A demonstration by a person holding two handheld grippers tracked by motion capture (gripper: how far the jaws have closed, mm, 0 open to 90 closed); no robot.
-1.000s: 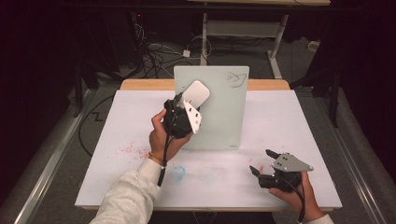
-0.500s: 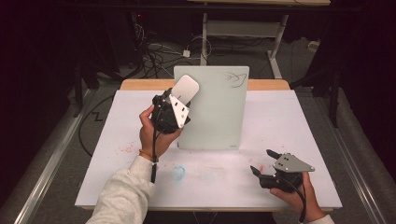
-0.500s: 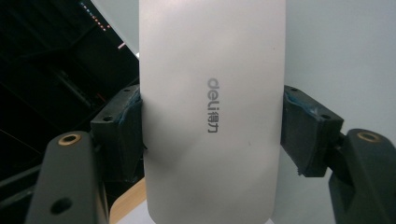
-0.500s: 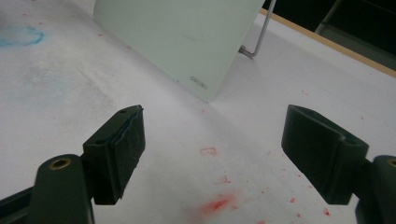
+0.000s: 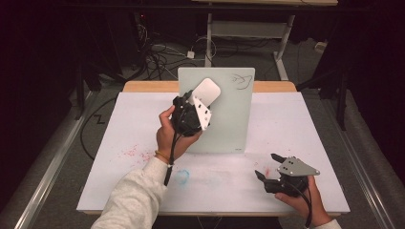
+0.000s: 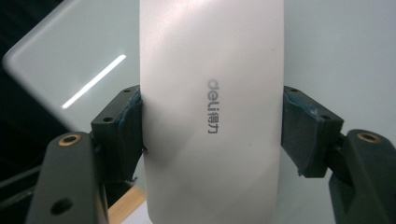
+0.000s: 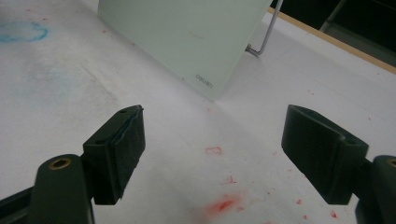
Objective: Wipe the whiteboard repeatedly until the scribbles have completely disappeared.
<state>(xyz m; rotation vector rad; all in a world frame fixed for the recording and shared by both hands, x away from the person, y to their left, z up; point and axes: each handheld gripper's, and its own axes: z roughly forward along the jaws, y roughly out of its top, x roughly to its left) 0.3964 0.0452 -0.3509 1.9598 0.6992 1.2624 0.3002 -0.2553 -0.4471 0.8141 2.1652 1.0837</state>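
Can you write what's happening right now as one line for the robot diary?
left tool: shut on white eraser, at glass board | right tool: open, low over table | board mark: not yet wiped

Both grippers black: left gripper and right gripper carry grey triangular plates, brass-ringed screw holes, blue-edged pads; light grey sleeve.

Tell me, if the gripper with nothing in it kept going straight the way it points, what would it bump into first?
Probably the glass board. The right gripper points its open jaws low across the white table toward the board's bottom corner, with bare tabletop between. It may scrape the table first; depth is hard to judge.
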